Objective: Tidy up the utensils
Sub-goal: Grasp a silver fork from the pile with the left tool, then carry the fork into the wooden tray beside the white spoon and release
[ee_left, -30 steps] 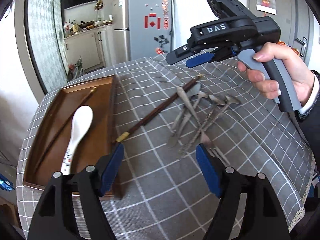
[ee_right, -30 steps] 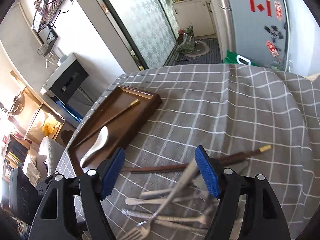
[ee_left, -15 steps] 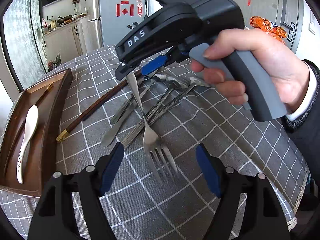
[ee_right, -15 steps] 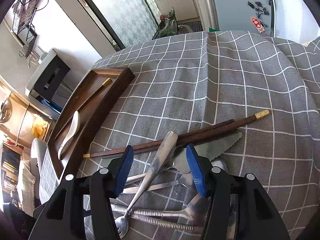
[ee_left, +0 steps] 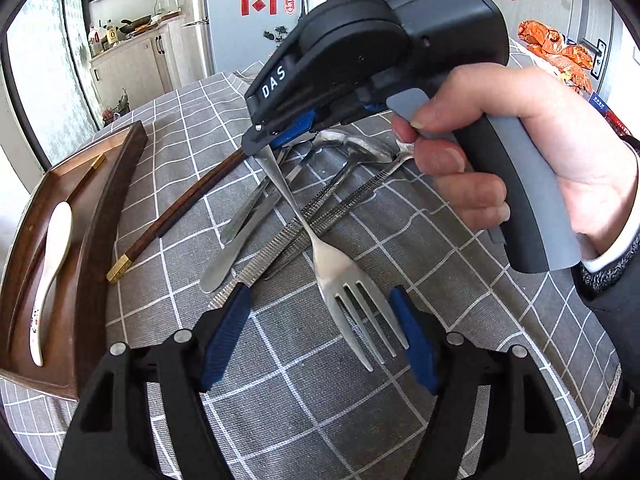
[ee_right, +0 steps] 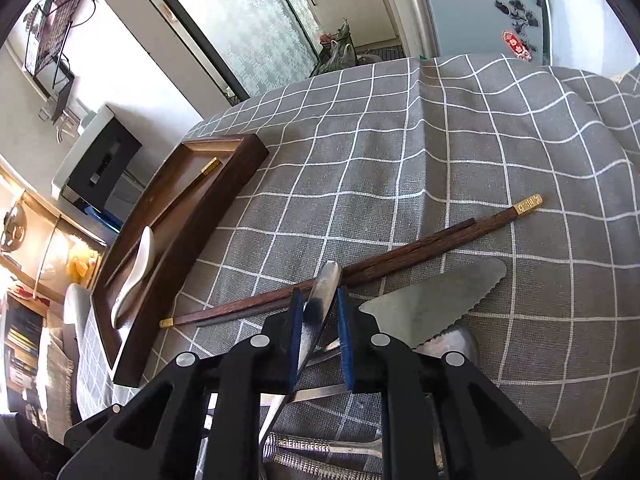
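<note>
My right gripper (ee_left: 276,142) is shut on the handle end of a steel fork (ee_left: 340,276), which slants up off the pile with its tines toward me. In the right wrist view the fork handle (ee_right: 322,300) sits clamped between the blue pads of the right gripper (ee_right: 320,304). My left gripper (ee_left: 320,336) is open and empty, its fingers either side of the fork tines. Several steel utensils (ee_left: 320,204) lie heaped on the grey checked cloth. A dark chopstick pair (ee_left: 180,208) lies beside them. A wooden tray (ee_left: 100,216) at left holds a white ceramic spoon (ee_left: 50,264) and a chopstick.
A serrated cake server (ee_right: 436,296) lies right of the right gripper. The chopstick pair (ee_right: 360,270) crosses the cloth just beyond it. The tray (ee_right: 240,168) sits near the table's left edge. A fridge (ee_left: 240,20) and kitchen cabinets stand beyond the table.
My right gripper came down onto the pile, closed on the fork handle and raised it. The left gripper moved in closer, so the fork tines now sit between its open fingers.
</note>
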`<state>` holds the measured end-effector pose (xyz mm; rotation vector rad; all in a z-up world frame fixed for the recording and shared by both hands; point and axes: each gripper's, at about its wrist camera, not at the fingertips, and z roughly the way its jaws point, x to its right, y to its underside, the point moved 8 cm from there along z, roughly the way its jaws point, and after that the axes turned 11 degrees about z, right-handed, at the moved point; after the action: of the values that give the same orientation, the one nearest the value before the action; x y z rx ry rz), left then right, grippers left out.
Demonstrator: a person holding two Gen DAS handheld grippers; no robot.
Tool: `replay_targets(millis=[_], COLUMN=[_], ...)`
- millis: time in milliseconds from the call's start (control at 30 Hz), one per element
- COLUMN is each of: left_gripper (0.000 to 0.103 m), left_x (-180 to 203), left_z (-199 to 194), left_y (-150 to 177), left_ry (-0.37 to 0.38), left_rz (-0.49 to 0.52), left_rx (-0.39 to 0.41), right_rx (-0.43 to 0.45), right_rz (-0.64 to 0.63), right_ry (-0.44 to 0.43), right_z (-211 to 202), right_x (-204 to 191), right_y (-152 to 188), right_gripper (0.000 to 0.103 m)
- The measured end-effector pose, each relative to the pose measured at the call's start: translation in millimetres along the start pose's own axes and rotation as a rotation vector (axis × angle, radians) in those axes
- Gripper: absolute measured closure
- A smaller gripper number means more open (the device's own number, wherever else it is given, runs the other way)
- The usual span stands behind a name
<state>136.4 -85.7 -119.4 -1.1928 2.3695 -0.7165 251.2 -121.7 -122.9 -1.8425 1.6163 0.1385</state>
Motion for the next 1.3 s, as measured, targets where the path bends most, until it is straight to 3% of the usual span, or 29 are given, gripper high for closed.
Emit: replay_targets(millis=[100,167,333,400,467,633,667,933,1000,1100,1300], left_gripper=[0.034,0.045,0.057,0.065,0.082,0.094,0.098,0.098,0.098,0.098,0.097], left_x=[1,5,12,14,14,3,0,-28,-33,-39,-40], left_z=[0,-2,-2,-2,-3,-6,-9,-28,-33,-40,-54], left_y=[0,-1,-5,-5,-5,-4,-4,10,13,15,15], left_ry=[0.000,0.011,0.024,0.031,0.032,0.013,0.004,-0.026,-0.040,-0.058,-0.060], left_rz=[0.005,0.015,0.031,0.034,0.039,0.032,0.030,-0.011,-0.023,-0.036,-0.037], left_rx=[0.004,0.014,0.023,0.026,0.029,0.041,0.048,0.057,0.072,0.097,0.144], right_rx=[0.003,0.011,0.028,0.035,0.042,0.059,0.061,0.067,0.010,-0.015,-0.060], right_rz=[0.036,0.053,0.081,0.082,0.088,0.088,0.086,0.027,0.028,0.039,0.063], right_ry=[-0.054,-0.075,-0.097,-0.096,-0.104,-0.106,-0.107,-0.077,-0.071,-0.054,-0.056], right_z=[-8,-15,-27,-32,-37,-48,-50,-54,-43,-30,-3], right_x=[-1,0,3,3,4,3,2,-30,-36,-40,-53], right_y=[-1,-2,-1,0,0,-2,-2,-6,0,9,17], right_gripper=[0.095,0.095,0.095,0.095,0.095,0.094,0.103,0.103,0.100,0.064,0.062])
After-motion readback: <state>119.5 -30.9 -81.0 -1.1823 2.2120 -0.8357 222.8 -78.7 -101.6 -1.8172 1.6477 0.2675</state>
